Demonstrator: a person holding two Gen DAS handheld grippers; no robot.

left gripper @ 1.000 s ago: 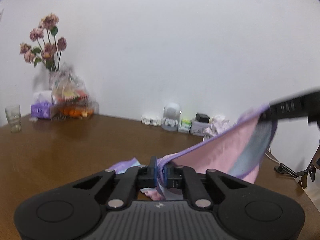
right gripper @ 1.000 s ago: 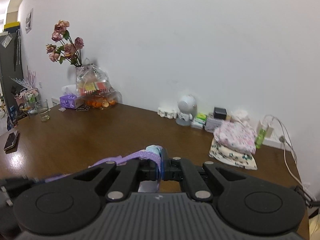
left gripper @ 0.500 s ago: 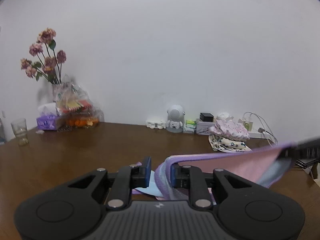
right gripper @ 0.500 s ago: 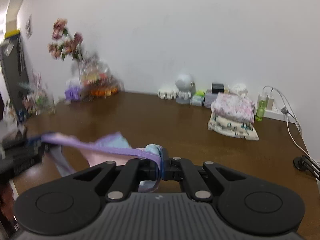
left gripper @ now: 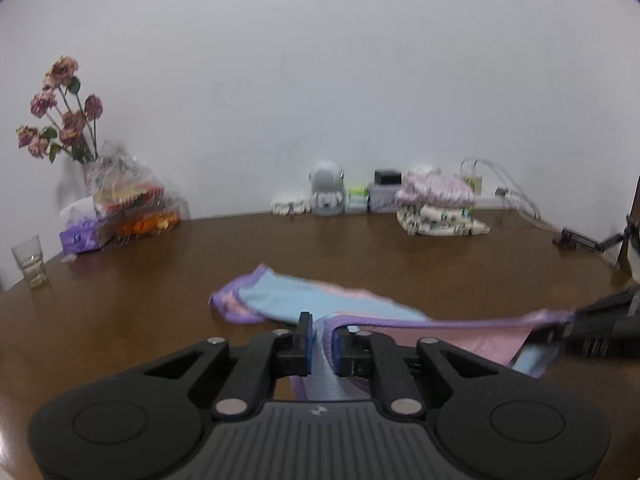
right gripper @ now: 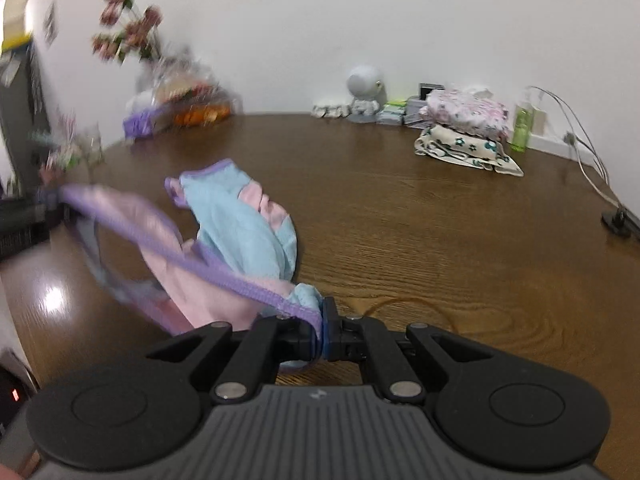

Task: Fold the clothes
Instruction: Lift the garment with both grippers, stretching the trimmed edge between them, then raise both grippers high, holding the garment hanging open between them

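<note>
A small pink and light-blue garment (left gripper: pixel 288 304) with purple trim lies partly on the brown table (left gripper: pixel 160 272). Its purple hem is stretched between the two grippers. My left gripper (left gripper: pixel 322 338) is low over the table and its jaws are opening. The hem runs through the gap against the right pad, and the left pad stands clear of it. My right gripper (right gripper: pixel 322 328) is shut on the other end of the hem, just above the table. In the right wrist view the garment (right gripper: pixel 240 224) bunches ahead and to the left. The left gripper (right gripper: pixel 24 220) is blurred at that view's left edge.
Folded clothes (left gripper: pixel 436 208) are stacked at the back right by the wall, beside a white figurine (left gripper: pixel 326 192) and small boxes. Flowers (left gripper: pixel 60 112), a snack bag (left gripper: pixel 132 208) and a glass (left gripper: pixel 30 262) stand at the back left. Cables (right gripper: pixel 592 168) trail at the right.
Both grippers have come down towards the table and the garment now lies partly on it. The left jaws, shut on the hem a second ago, have parted.
</note>
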